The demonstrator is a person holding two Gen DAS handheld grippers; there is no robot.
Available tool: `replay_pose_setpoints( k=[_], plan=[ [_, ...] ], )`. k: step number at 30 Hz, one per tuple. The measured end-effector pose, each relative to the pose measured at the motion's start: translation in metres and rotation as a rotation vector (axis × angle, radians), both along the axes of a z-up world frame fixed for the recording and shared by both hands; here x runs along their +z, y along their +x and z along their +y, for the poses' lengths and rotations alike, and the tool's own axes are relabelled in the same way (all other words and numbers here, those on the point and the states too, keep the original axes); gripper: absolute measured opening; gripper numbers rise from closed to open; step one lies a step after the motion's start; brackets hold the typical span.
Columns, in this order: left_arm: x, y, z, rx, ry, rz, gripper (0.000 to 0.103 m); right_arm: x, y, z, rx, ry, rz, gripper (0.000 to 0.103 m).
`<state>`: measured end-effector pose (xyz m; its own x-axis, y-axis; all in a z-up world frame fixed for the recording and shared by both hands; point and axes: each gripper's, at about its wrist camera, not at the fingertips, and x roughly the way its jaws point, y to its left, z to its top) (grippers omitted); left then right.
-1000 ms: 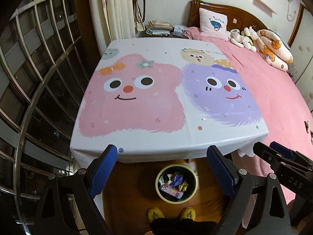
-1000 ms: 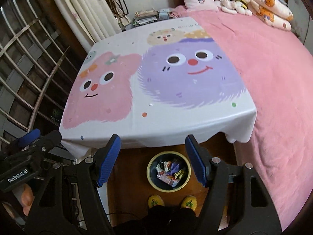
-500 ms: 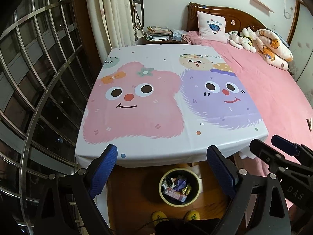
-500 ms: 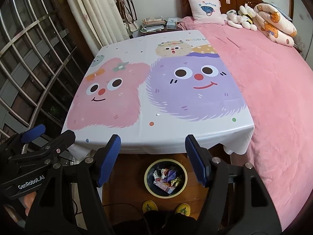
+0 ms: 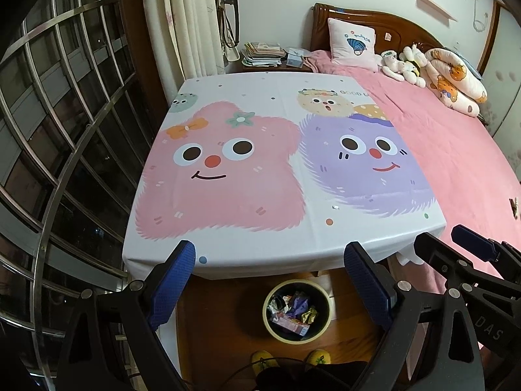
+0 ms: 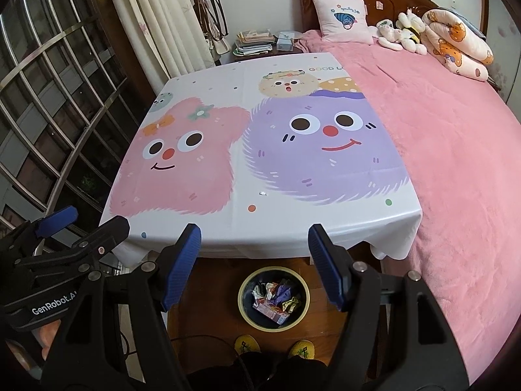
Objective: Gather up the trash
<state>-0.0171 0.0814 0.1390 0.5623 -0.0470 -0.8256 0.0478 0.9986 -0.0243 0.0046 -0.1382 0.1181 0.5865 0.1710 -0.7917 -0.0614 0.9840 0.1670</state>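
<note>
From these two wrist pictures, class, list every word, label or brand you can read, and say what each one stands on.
"GenRobot.AI": white print on the left gripper body, right wrist view; its end is cut off.
"DAS": faint letters on the right gripper body, left wrist view.
"GOOD L": on the tablecloth, far edge; the rest is under the pink blanket.
Pillow lettering: too small to read.
Wrappers in the bin: unreadable.

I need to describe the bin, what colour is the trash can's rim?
Pale yellow rim on the trash can, dark inside; the right wrist view shows it best.
</note>
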Motion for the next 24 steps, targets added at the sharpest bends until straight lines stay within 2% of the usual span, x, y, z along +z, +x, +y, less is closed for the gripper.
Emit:
replay_pose_setpoints(
  k=[24],
  plan=[
    [-0.013,0.003,-0.005,-0.004,0.001,0.02,0.094,-0.009,-0.005,-0.003,-0.003,-0.004,0.008,0.066]
  ],
)
